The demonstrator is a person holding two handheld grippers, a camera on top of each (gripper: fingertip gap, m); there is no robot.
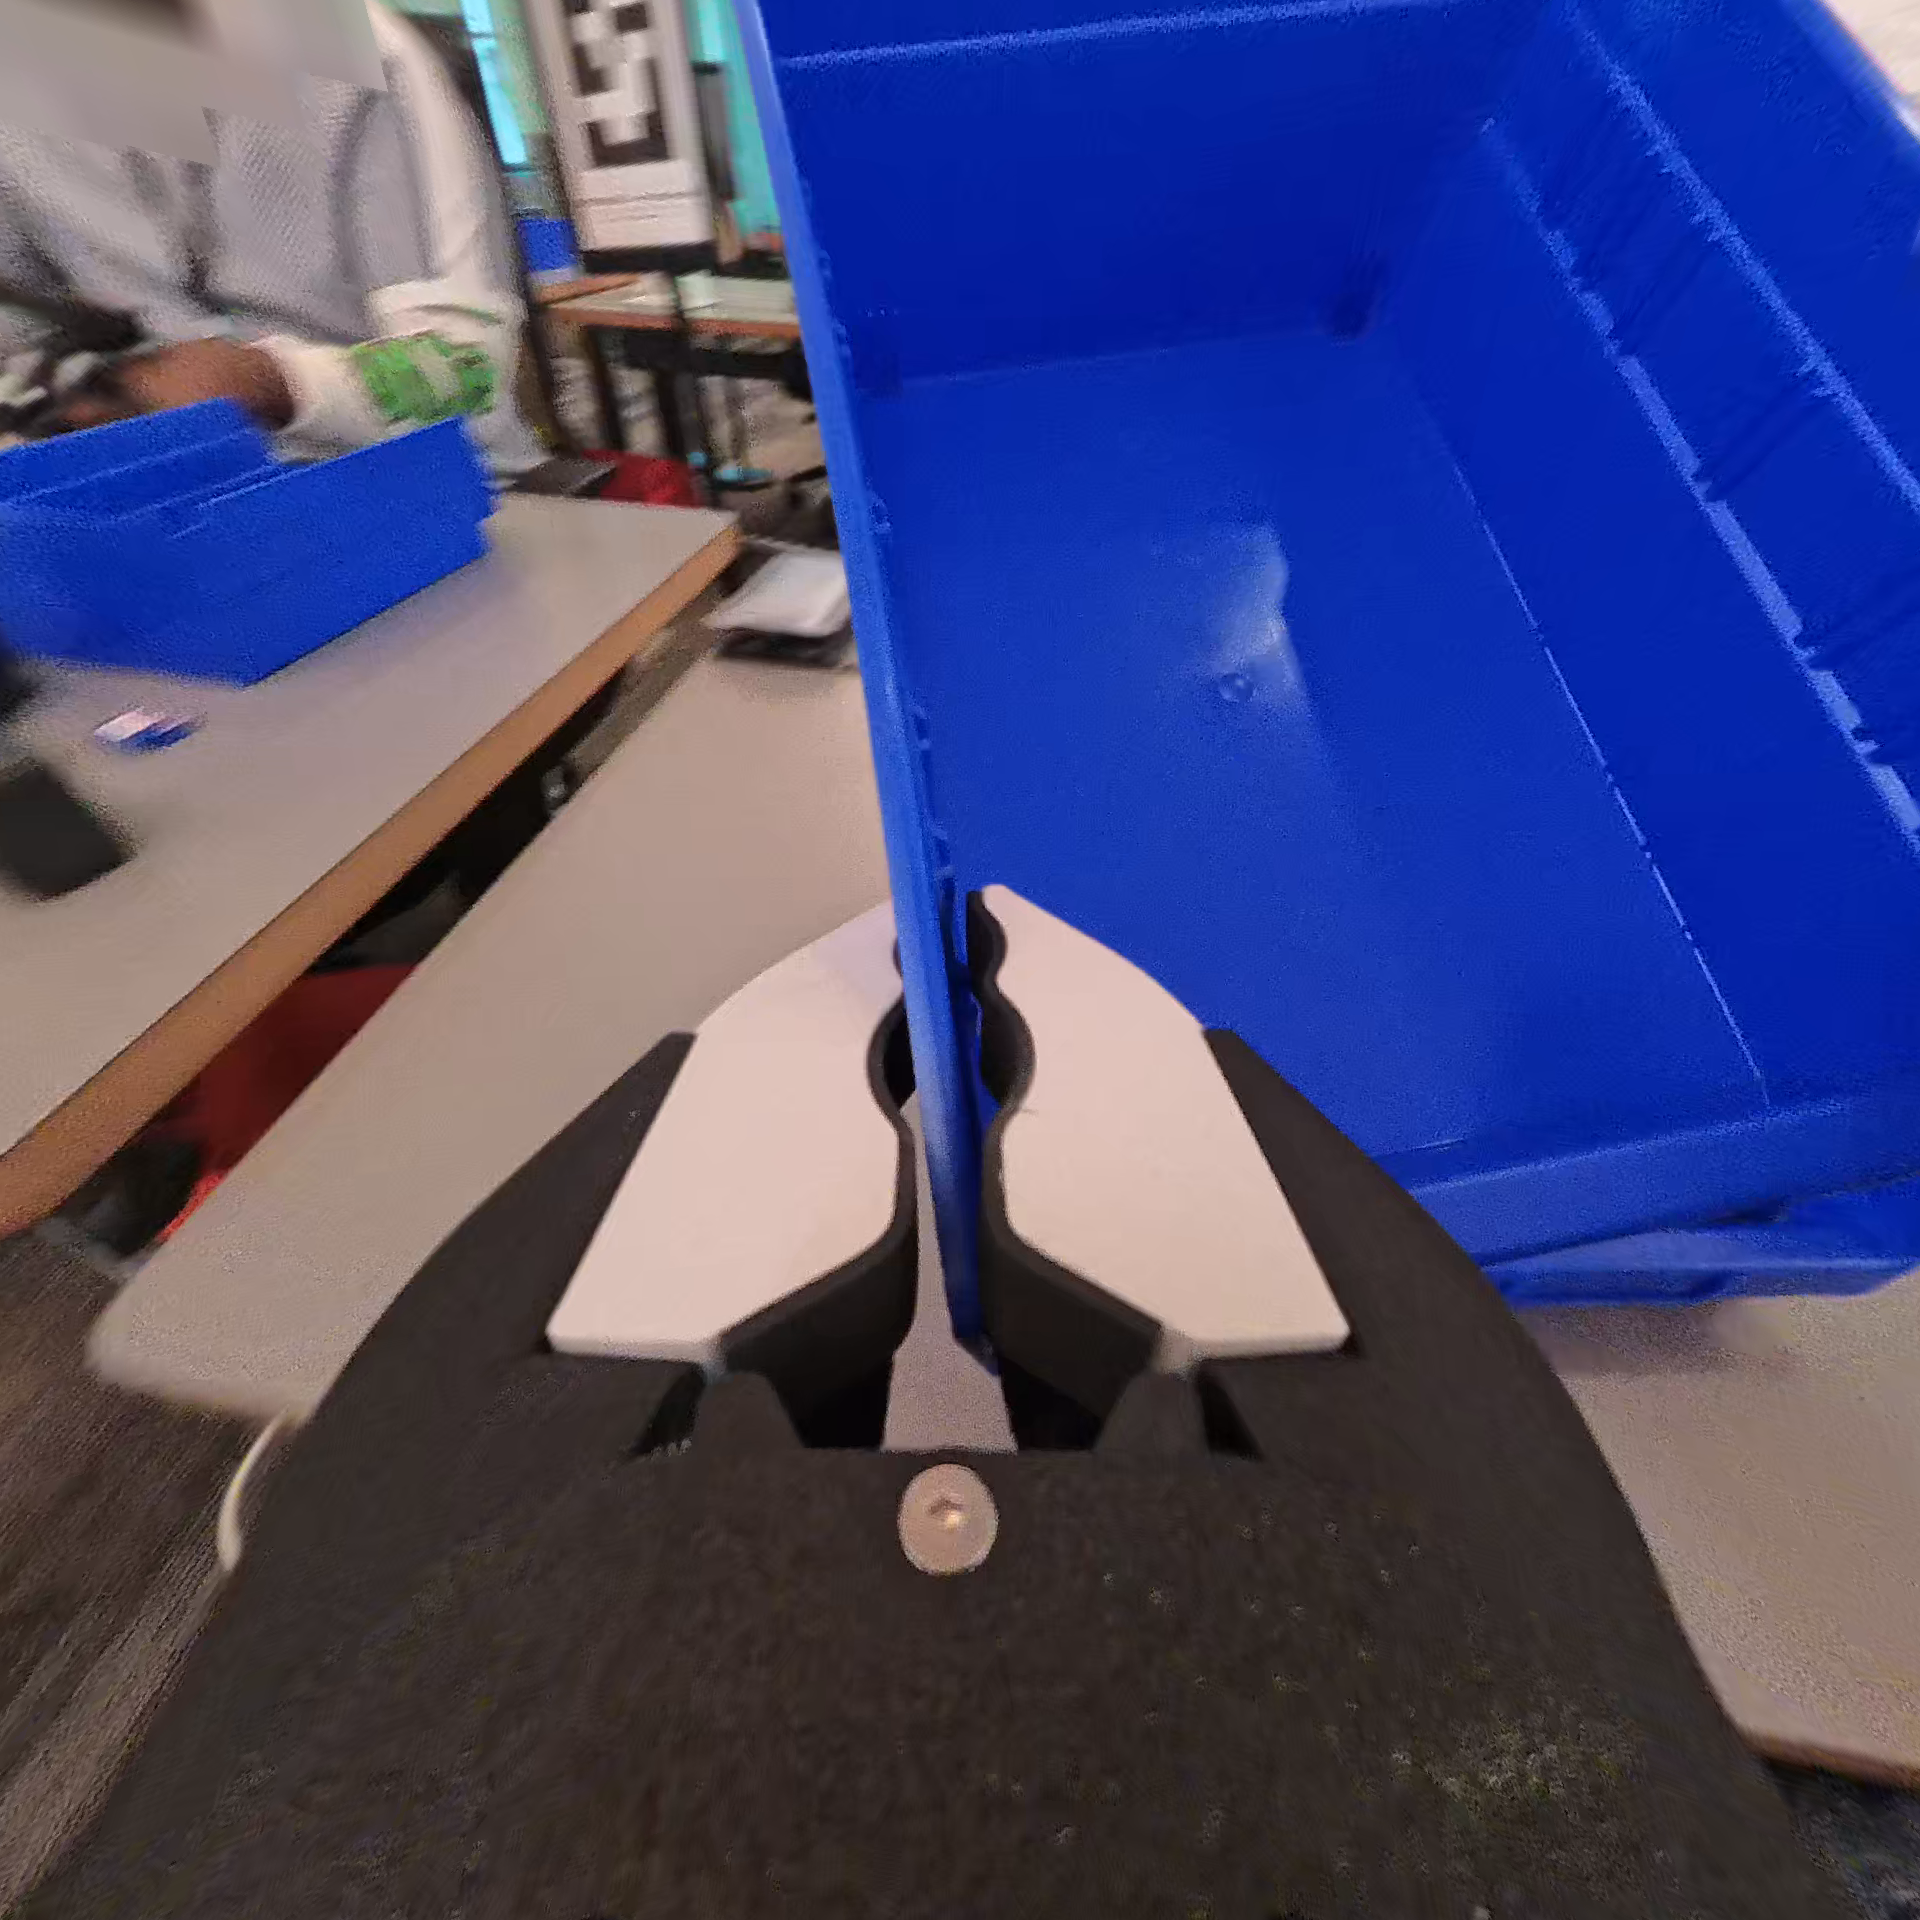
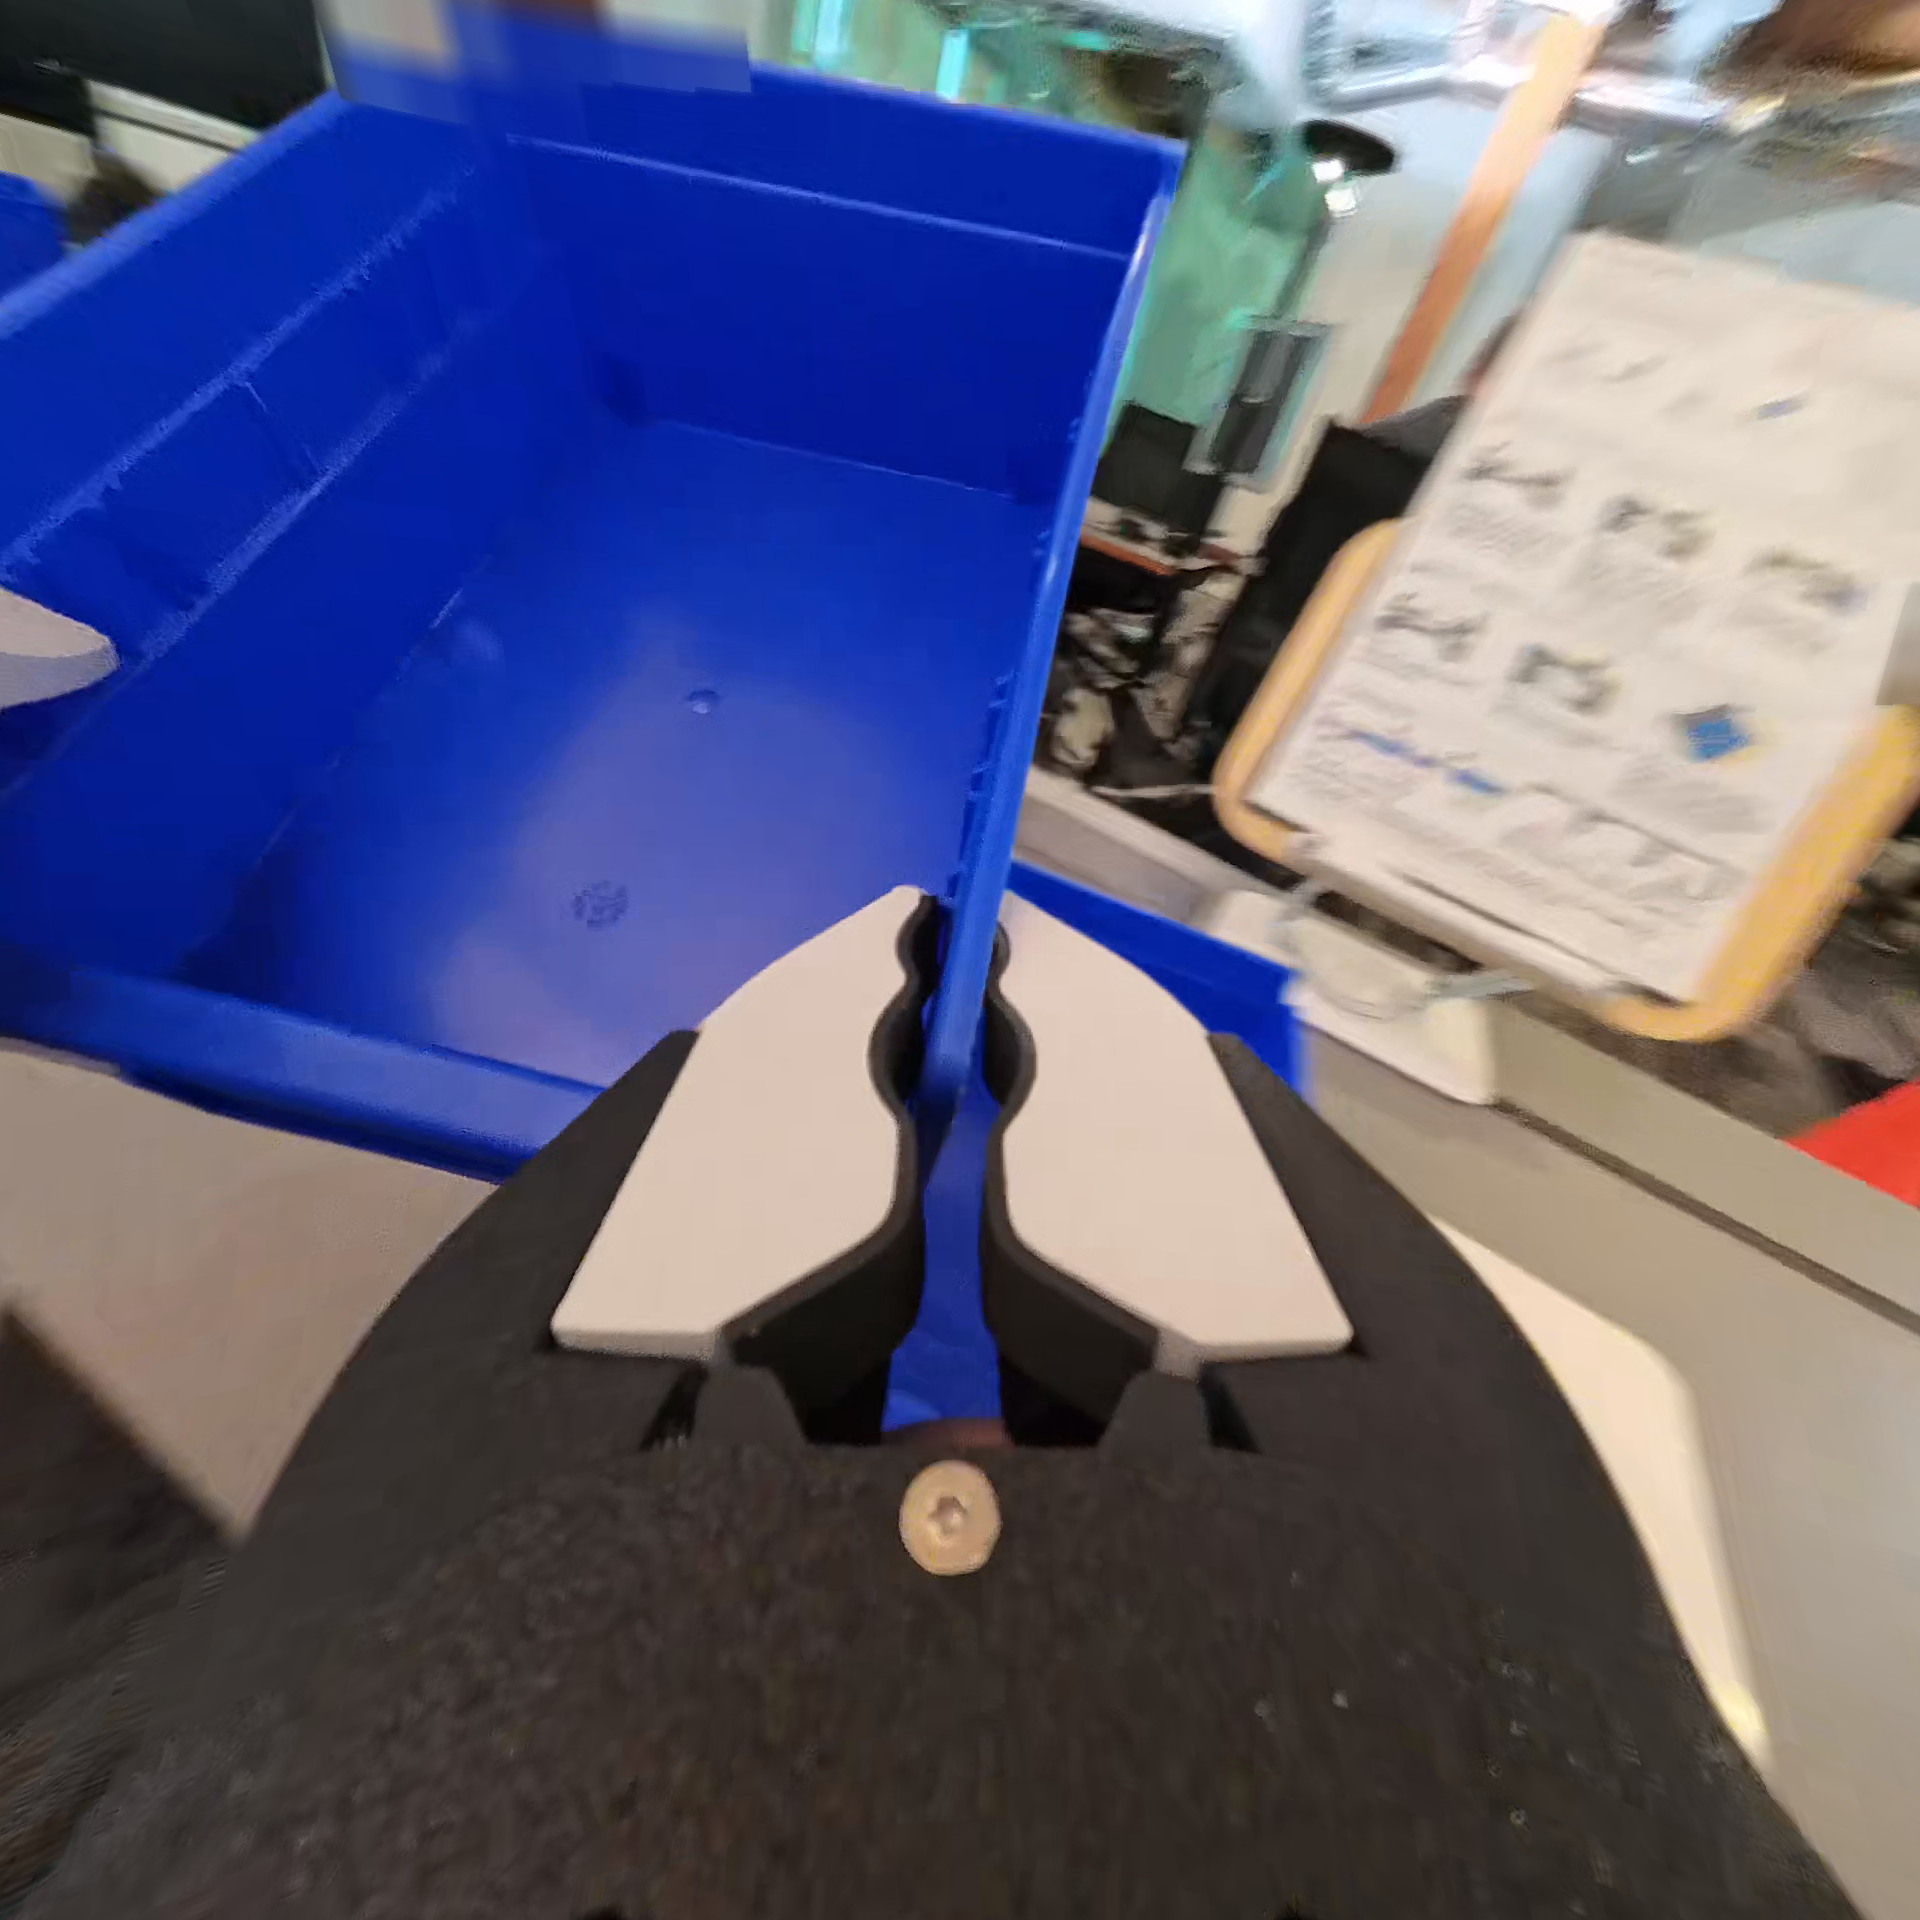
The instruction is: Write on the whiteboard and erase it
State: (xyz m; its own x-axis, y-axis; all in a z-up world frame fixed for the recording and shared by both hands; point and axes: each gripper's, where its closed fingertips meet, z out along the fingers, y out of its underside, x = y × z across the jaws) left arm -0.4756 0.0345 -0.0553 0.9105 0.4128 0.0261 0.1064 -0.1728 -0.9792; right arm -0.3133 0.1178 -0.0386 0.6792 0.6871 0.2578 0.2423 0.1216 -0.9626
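I'm gripping the empty blue bin [image 1: 1299, 727] by opposite walls, left gripper [image 1: 948, 925] and right gripper [image 2: 961, 925] both clamped (whiteboard unseen); judging setup, next setting it down level

The left gripper [image 1: 948, 1049] is clamped on the left wall of a blue bin [image 1: 1299, 727], one finger inside and one outside. The bin is tilted, its open inside facing the camera, above a grey table [image 1: 644, 987]. Farther left, a second table [image 1: 343, 748] carries another blue bin [image 1: 229, 540], with a person's arm [image 1: 312, 384] reaching over it.
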